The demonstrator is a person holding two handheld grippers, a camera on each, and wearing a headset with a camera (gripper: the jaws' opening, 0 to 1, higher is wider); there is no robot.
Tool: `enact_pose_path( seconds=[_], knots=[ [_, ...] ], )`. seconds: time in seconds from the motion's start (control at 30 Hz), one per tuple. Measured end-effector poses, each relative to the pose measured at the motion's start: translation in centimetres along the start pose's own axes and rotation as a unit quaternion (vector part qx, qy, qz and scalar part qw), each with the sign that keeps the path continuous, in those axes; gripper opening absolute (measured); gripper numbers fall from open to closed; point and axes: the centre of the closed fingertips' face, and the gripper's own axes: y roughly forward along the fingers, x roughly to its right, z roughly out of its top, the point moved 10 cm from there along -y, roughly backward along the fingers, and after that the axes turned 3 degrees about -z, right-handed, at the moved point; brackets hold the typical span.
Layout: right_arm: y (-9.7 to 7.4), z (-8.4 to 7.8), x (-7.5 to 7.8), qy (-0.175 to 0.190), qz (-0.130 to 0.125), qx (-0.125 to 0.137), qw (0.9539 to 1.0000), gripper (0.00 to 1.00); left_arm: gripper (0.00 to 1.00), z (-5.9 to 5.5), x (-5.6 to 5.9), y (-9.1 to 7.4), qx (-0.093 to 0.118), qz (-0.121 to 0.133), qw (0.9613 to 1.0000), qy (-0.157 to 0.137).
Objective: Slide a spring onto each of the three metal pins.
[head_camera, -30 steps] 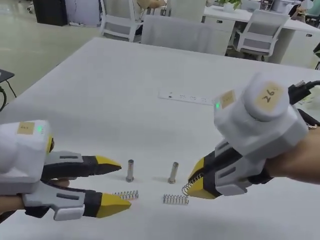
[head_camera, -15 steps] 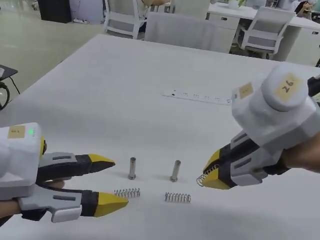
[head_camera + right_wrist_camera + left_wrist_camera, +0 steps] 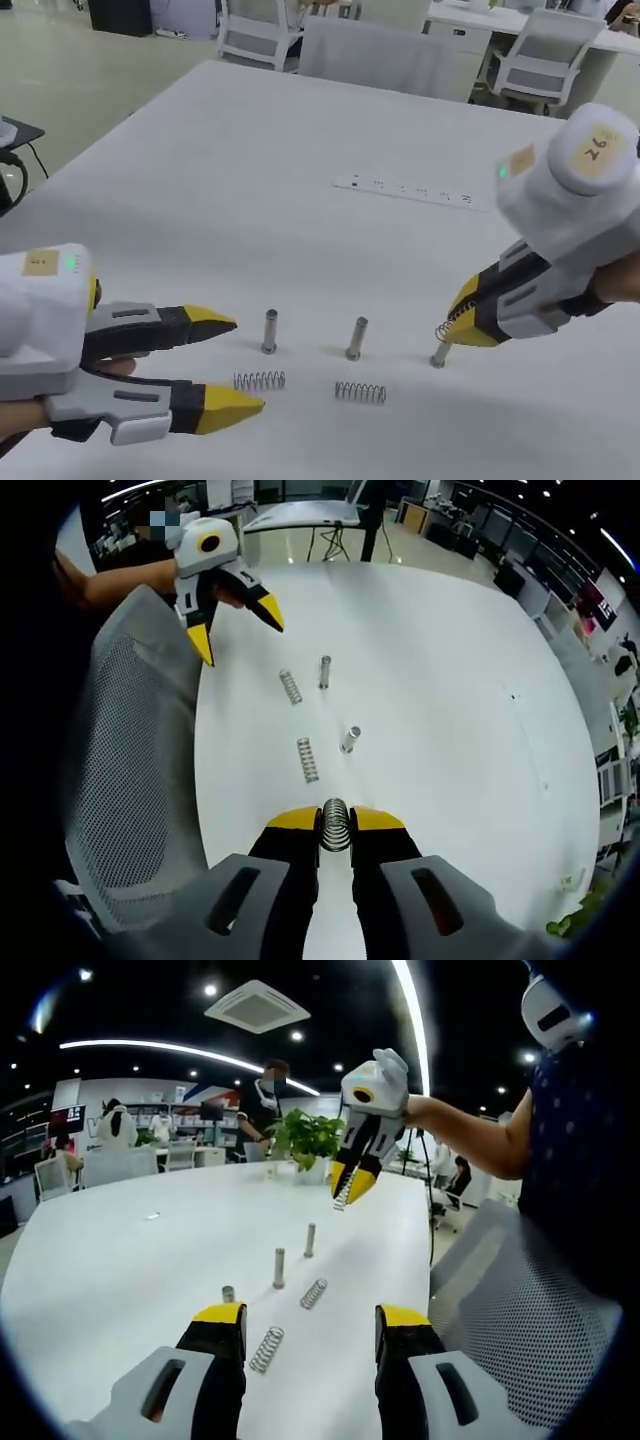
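A spring (image 3: 336,825) is pinched in the right gripper (image 3: 456,328) jaws just above the rightmost pin (image 3: 439,355); the left gripper (image 3: 248,363) jaws are spread. If tilted, the coil could be snagged on the tip; the pin could be toppled.

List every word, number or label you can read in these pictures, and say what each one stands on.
"26": handwritten on the top sticker of the right gripper.
Left sticker, on the left gripper: marks too blurred to read.
Small sticker, beside the right gripper's green light: nothing legible.
Banner, on the far wall in the left gripper view: too blurred to read.
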Motion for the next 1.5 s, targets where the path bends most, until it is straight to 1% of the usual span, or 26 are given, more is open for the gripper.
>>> enact_pose_path(
  seconds=[0.03, 0.23, 0.3, 0.43, 0.47, 0.63, 0.73, 0.83, 1.17, 1.5],
  knots=[
    [0.0, -0.1, 0.3, -0.001, -0.003, -0.007, 1.0, 0.09, 0.46, 0.0, 0.0, 0.0, -0.001, 0.0, 1.0, 0.0],
    [0.5, -0.8, 1.8, -0.001, -0.013, -0.03, 0.9995, 0.09, 0.46, 0.2, 0.1, 0.1, 0.001, 0.001, 1.0, 0.003],
    [0.8, -1.1, 2.4, -0.004, -0.018, -0.044, 0.9989, 0.09, 0.46, 0.2, 0.1, 0.1, 0.001, 0.002, 1.0, 0.003],
    [1.5, -1.5, 3.0, 0.0, -0.013, -0.051, 0.9986, 0.09, 0.46, 0.2, 0.2, 0.1, 0.0, 0.002, 1.0, 0.005],
    [1.8, -1.6, 3.3, -0.001, -0.013, -0.06, 0.9981, 0.09, 0.46, 0.2, 0.2, 0.1, 0.0, 0.003, 1.0, 0.004],
    [2.6, -1.7, 3.6, -0.002, -0.007, -0.068, 0.9977, 0.09, 0.46, 0.0, 0.3, 0.1, -0.002, 0.004, 1.0, 0.003],
    [3.0, -1.8, 3.8, -0.009, -0.008, -0.081, 0.9967, 0.09, 0.46, 0.0, 0.4, 0.1, -0.002, 0.005, 1.0, 0.002],
    [3.2, -1.9, 3.9, -0.007, -0.003, -0.081, 0.9967, 0.09, 0.46, 0.1, 0.4, 0.0, 0.0, 0.006, 1.0, 0.002],
    [4.0, -1.8, 4.1, -0.012, 0.002, -0.091, 0.9958, 0.09, 0.45, 0.0, 0.4, 0.1, -0.001, 0.006, 1.0, 0.001],
    [5.4, -2.0, 4.1, -0.014, 0.013, -0.107, 0.9941, 0.09, 0.45, 0.0, 0.4, 0.0, 0.0, 0.006, 1.0, 0.001]
  ],
)
